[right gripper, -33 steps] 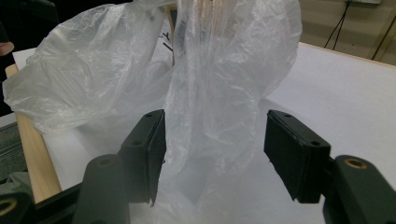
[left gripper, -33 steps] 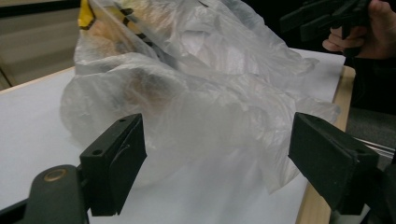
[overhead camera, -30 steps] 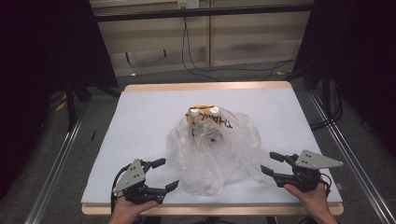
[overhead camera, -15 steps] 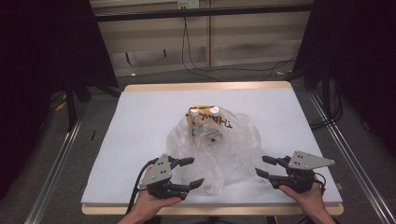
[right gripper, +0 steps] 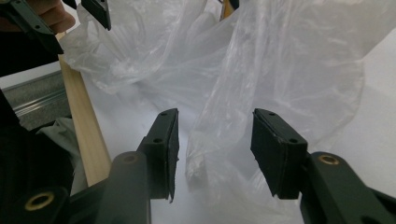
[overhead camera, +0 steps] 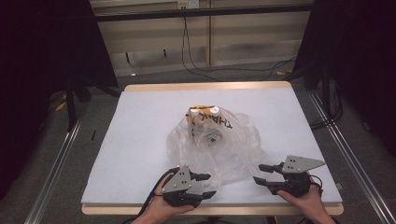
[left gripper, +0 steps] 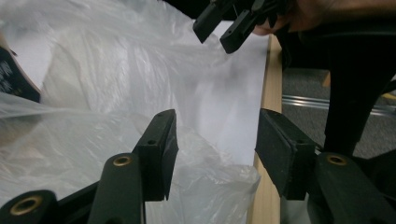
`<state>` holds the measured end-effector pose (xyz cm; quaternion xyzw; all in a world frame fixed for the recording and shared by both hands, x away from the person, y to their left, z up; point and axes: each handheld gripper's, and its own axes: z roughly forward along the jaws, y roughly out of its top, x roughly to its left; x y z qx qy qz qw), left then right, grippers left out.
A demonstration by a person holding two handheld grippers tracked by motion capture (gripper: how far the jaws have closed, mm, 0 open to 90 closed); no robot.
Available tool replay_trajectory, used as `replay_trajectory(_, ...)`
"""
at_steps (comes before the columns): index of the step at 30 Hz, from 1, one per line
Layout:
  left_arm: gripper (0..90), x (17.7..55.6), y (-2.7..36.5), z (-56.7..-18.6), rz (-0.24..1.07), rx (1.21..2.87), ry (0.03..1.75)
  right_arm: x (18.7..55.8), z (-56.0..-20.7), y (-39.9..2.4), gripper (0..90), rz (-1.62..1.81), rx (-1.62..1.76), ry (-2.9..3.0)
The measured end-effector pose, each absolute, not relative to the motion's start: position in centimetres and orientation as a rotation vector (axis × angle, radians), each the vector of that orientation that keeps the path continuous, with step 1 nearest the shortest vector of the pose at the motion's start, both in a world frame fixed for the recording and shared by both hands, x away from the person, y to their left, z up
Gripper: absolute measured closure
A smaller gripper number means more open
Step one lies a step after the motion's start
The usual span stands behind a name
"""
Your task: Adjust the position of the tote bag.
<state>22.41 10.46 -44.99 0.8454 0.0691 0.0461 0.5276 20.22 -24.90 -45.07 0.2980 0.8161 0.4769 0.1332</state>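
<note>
Left hand-held gripper at 7 o'clock on the bench, jaws wide over the bag's edge. Right hand-held gripper at 5 o'clock, jaws wide astride a bag fold. Bag crumpled at centre, bottles inside toward 12 o'clock.

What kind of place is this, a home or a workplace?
Probably a lab or recording rig, not a home: a bare white table with metal rails beside it, dark curtains at the sides, and loose cables on the floor.
</note>
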Motion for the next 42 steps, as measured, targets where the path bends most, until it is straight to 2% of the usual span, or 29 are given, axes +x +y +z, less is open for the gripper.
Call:
replay_trajectory(5,42.2,22.5,10.4,-45.5,0.113,2.079,0.147,20.5,-45.5,-24.7,51.8,1.343,0.869,2.409)
replay_trajectory(13,44.6,23.0,10.5,-47.3,0.096,2.166,0.178,21.0,-46.1,-24.4,57.5,1.290,0.869,2.464)
replay_trajectory(14,45.0,23.0,10.2,-47.6,0.102,2.187,0.175,21.2,-46.3,-24.3,61.1,1.271,0.869,2.478)
replay_trajectory(19,46.8,23.1,9.9,-47.9,0.112,2.210,0.158,21.6,-46.6,-24.0,65.8,1.235,0.873,2.504)
replay_trajectory(20,47.6,23.0,9.8,-48.1,0.112,2.228,0.151,21.8,-46.8,-23.9,71.1,1.217,0.867,2.529)
replay_trajectory(26,62.0,23.2,9.7,-48.3,0.118,2.269,0.149,21.8,-46.8,-23.9,83.6,1.225,0.865,2.543)
replay_trajectory(34,81.6,23.3,9.7,-48.0,0.079,2.287,0.150,21.9,-46.8,-23.8,88.0,1.245,0.859,2.573)
replay_trajectory(42,87.6,23.3,10.1,-47.2,0.049,2.225,0.167,21.8,-46.6,-23.8,88.8,1.243,0.857,2.555)
